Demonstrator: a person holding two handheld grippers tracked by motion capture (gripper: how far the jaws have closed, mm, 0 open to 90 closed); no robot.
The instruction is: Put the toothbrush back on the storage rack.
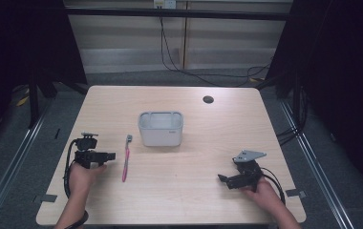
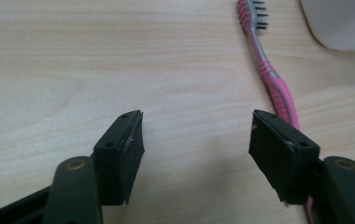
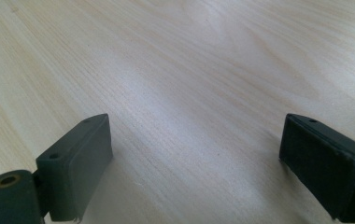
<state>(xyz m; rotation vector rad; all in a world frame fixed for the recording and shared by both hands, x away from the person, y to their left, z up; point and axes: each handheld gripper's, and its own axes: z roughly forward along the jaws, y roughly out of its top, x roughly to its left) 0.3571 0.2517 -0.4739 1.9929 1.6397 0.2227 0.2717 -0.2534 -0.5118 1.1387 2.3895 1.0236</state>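
The pink toothbrush (image 1: 125, 163) lies flat on the bench (image 1: 194, 191), just left of the white tub (image 1: 160, 128). The left tongs (image 2: 196, 140) rest beside it, jaws apart and empty; the right tongs (image 3: 196, 161), also apart, sit well away. A pinch on so thin a handle may well skid and flick it aside.

A pale wood-grain tabletop (image 1: 203, 157) carries a light grey rectangular tub (image 1: 160, 128) near its middle, with a pink toothbrush (image 1: 126, 157) lying just to the tub's left, bristle head toward the far side. A small dark round hole (image 1: 208, 99) sits near the far edge. Black cables (image 1: 179, 62) trail across the floor beyond the tabletop.
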